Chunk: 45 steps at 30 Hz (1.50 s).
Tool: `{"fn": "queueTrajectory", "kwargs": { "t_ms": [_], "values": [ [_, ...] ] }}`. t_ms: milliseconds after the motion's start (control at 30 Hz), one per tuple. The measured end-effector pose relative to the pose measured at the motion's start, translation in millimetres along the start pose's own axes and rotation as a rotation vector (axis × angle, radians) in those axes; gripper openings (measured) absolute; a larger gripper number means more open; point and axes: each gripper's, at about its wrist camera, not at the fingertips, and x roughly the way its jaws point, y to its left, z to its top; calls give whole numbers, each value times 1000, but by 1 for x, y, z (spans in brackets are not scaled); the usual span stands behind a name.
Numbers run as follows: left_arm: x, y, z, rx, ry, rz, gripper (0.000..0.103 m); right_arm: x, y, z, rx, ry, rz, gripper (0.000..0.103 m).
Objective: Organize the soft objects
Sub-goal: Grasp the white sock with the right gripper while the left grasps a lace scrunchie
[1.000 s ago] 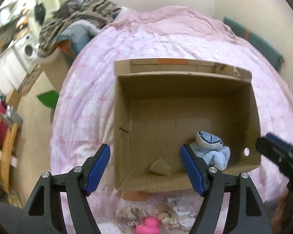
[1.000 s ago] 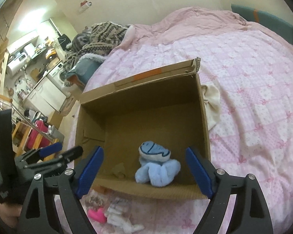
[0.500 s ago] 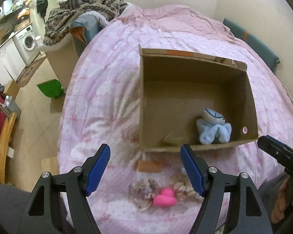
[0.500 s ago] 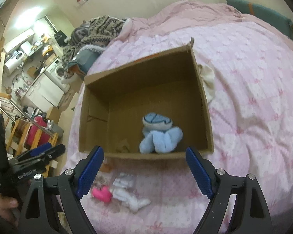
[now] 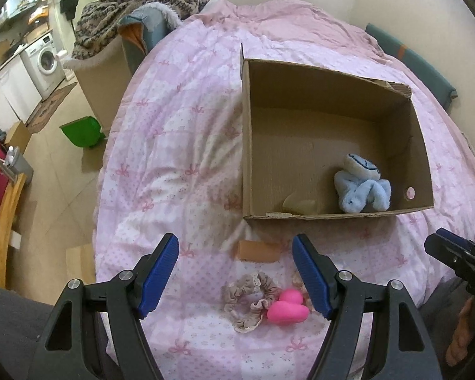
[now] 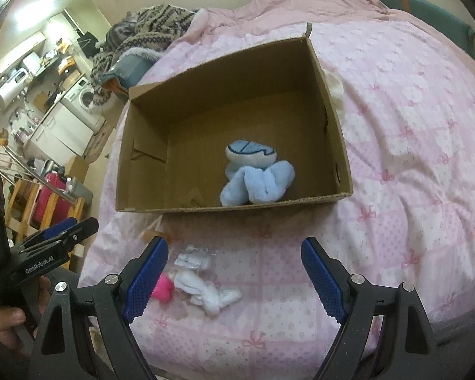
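An open cardboard box point(image 5: 247, 145) lies on the pink bed and also shows in the right wrist view point(image 6: 335, 126). A light blue plush toy point(image 5: 361, 186) sits inside it near the front wall, also seen from the right wrist point(image 6: 256, 174). In front of the box lie a beige scrunchie point(image 5: 248, 297), a pink heart-shaped soft toy point(image 5: 288, 308) and a white soft item point(image 6: 205, 288). My left gripper point(image 5: 237, 275) is open and empty above the scrunchie. My right gripper point(image 6: 234, 278) is open and empty above the white item.
The pink quilted bed point(image 5: 180, 145) fills the middle. A pile of patterned knitwear point(image 5: 142, 6) on a box stands at the far left. A green dustpan point(image 5: 80, 131), a washing machine point(image 5: 47, 60) and a wooden chair point(image 5: 3, 221) stand on the floor at left.
Both grippers have pulled back toward me from over the box. The scrunchie, pink toy and white item have come into fuller view. The blue plush stays in the box.
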Motion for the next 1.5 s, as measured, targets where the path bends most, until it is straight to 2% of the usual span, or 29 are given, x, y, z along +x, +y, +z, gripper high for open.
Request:
{"fn": "queueTrajectory", "kwargs": {
  "t_ms": [167,400,500,600,700,800,900,1033,1100,1133,1167,1300,1500],
  "values": [
    [7,2,-1,-9,7,9,72,6,-9,1,37,15,1,91],
    [17,7,-2,-50,41,6,72,18,-48,1,218,65,42,91],
    [18,6,-2,-51,43,8,72,27,-59,-1,267,102,23,91],
    [18,8,-2,-55,46,11,72,38,-61,-3,302,152,68,91],
    [21,10,-2,-65,55,18,72,57,-39,-6,227,246,156,91],
    [22,14,-2,-83,62,16,72,78,-6,-15,79,331,141,91],
    [22,15,-3,-88,61,20,72,94,13,-22,-10,391,118,91],
    [24,18,-3,-101,70,29,72,112,20,-31,-37,432,82,76],
    [27,20,-3,-112,80,32,72,115,23,-35,-58,431,70,60],
    [28,21,-3,-116,84,33,72,117,23,-35,-73,432,65,42],
    [29,23,-3,-120,89,37,72,117,23,-36,-78,436,69,33],
    [32,27,-3,-132,104,48,72,107,21,-34,-82,429,88,23],
    [33,41,-8,-189,127,39,72,82,14,-31,-42,417,134,23]
  ]
}}
